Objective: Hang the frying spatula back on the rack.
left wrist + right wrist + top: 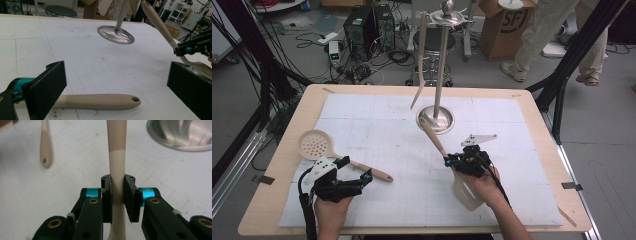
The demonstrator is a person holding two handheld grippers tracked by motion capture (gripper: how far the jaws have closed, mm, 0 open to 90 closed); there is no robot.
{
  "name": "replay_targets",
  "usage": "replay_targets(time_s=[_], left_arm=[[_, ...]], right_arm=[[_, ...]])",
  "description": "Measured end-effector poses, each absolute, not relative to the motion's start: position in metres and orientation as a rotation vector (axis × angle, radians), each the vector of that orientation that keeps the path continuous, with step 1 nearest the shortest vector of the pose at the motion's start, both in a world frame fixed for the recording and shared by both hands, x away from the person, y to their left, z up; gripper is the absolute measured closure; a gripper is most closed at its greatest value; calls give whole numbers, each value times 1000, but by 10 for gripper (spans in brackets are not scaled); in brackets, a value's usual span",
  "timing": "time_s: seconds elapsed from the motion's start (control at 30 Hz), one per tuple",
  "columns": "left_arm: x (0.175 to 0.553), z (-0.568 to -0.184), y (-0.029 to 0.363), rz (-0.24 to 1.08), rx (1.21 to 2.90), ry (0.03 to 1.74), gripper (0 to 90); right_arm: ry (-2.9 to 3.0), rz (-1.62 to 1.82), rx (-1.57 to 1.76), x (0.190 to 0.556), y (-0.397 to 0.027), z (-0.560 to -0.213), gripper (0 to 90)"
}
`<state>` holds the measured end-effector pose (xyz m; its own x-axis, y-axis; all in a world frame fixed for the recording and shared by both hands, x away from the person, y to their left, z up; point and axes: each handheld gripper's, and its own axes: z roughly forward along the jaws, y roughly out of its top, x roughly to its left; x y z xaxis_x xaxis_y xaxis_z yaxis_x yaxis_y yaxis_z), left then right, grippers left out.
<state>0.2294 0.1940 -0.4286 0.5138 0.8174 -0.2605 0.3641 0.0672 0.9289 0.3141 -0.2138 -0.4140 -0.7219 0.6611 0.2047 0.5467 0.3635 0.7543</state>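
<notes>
Near the front edge of the table, right of centre, I have my right gripper (451,161) clamped on the spatula (462,186) handle, and I judge it should rise level toward the stand (435,118), keeping the blade from swinging.

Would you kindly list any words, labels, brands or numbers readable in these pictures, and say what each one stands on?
"SF": black letters in a ring on the cardboard box on the floor beyond the table, partly cut off by a person's leg.
Faint embossed mark on the skimmer handle lying on the table: too blurred to read.
Nothing else legible.
</notes>
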Motion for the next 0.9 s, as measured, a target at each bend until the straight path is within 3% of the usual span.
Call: replay_targets(time_s=[0.47,0.9], left_arm=[[230,-429,196,463,1528,1060,30],[229,-428,196,460,1530,1056,30]], right_arm=[[2191,1703,1113,318,-240,-396,785],[1999,1883,1109,328,-246,-374,784]])
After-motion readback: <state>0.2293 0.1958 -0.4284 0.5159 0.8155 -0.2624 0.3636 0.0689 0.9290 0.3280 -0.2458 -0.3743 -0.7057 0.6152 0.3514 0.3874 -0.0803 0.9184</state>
